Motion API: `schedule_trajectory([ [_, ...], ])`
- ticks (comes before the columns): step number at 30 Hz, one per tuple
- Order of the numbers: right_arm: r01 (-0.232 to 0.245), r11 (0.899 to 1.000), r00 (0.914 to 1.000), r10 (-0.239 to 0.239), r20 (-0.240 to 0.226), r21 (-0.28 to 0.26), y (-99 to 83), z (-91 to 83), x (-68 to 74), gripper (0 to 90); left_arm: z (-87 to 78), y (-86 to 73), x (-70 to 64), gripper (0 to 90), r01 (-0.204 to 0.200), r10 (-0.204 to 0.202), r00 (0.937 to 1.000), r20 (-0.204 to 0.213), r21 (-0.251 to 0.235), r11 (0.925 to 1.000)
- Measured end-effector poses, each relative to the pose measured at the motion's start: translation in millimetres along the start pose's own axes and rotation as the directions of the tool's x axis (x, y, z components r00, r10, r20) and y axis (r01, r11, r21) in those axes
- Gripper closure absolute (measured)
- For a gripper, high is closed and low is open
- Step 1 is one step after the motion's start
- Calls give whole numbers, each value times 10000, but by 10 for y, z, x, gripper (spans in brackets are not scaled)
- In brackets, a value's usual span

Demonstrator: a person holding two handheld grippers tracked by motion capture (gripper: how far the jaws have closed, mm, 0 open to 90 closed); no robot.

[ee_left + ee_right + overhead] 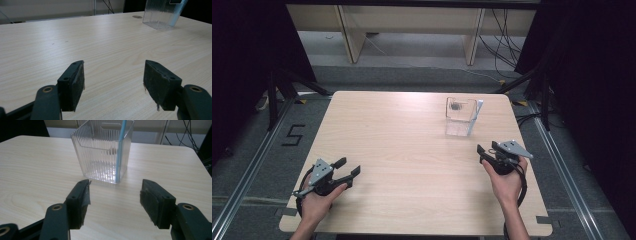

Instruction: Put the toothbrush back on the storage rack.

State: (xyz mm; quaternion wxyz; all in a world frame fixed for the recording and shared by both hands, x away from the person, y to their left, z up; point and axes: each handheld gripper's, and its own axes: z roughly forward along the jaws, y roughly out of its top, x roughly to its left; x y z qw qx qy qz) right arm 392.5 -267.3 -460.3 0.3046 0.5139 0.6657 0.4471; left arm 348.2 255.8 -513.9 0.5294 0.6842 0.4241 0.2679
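A clear ribbed plastic box (459, 116) stands upright on the wooden table (412, 155), right of centre toward the far edge. A pale blue straw (475, 117) leans against its right corner. In the right gripper view the box (103, 152) stands just ahead of the jaws, with the straw (119, 152) at its near right corner. My right gripper (488, 150) is open and holds nothing, a short way in front of the box. Near the table's front left, my left gripper (348, 167) is open with nothing in it. The box (162, 12) sits far off in the left gripper view.
Bare floor and metal rails surround the table, with black stands (277, 95) at the left and right. Pale furniture legs (349, 35) and dark cables (502, 40) lie beyond the far edge. A dark floor mark (292, 135) is left of the table.
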Motion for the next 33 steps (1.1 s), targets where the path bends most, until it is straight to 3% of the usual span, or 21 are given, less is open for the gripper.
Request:
schedule_trajectory([
  [2, 48, 10000, 10000, -48, 5, -44, -37, -40, -7, 414, 0, -1, 1, 332, 4, -4, 10000, -9, -11, 10000],
  [3, -301, 9994, 9995, 300, 27, 144, -49, -81, 25, 414, 0, -1, 1, 332, 5, -5, 10000, -9, -24, 10000],
  [7, 99, 9998, 10000, -98, -18, 153, -126, -160, 14, 412, -3, -7, 5, 331, 27, -27, 10000, -54, -35, 10000],
  [10, 38, 9999, 10000, -37, -75, 127, -203, -203, 28, 409, -7, -15, 12, 330, 48, -48, 9999, -97, -35, 10000],
  [12, -274, 9994, 9996, 276, -97, 195, -260, -242, 63, 408, -10, -16, 19, 330, 76, -77, 9999, -134, -69, 9999],
  [13, 8, 9999, 10000, -7, -92, 129, -290, -252, 46, 408, -12, -16, 22, 330, 82, -83, 9999, -122, -84, 9999],
  [16, -226, 9992, 9997, 229, -102, 317, -374, -304, 75, 407, -6, -20, 26, 330, 108, -110, 9999, -105, -188, 9998],
  [22, -130, 9999, 9994, 132, -321, 67, -484, -340, 94, 409, -15, -24, 17, 330, 107, -109, 9998, -187, -86, 9999],
  [23, -396, 9990, 9988, 401, -286, 188, -493, -360, 116, 409, -16, -24, 18, 329, 117, -118, 9997, -201, -85, 9999],
  [25, -375, 9993, 9986, 372, -379, -79, -520, -354, 124, 409, -17, -25, 20, 329, 108, -110, 9997, -205, -109, 9999],
  [26, -276, 9996, 9991, 277, -330, 34, -518, -376, 129, 409, -10, -28, 22, 329, 106, -109, 9998, -157, -189, 9998],
  [28, -527, 9986, 9974, 523, -488, -72, -543, -376, 161, 409, -13, -26, 22, 329, 114, -117, 9998, -171, -193, 9997],
  [29, -320, 9994, 9990, 316, -302, -121, -550, -373, 163, 409, -21, -21, 22, 329, 101, -104, 9997, -218, -130, 9999],
  [33, -276, 9994, 9990, 269, -369, -198, -552, -379, 197, 409, -36, -10, 26, 329, 129, -132, 9996, -247, -125, 9998],
])
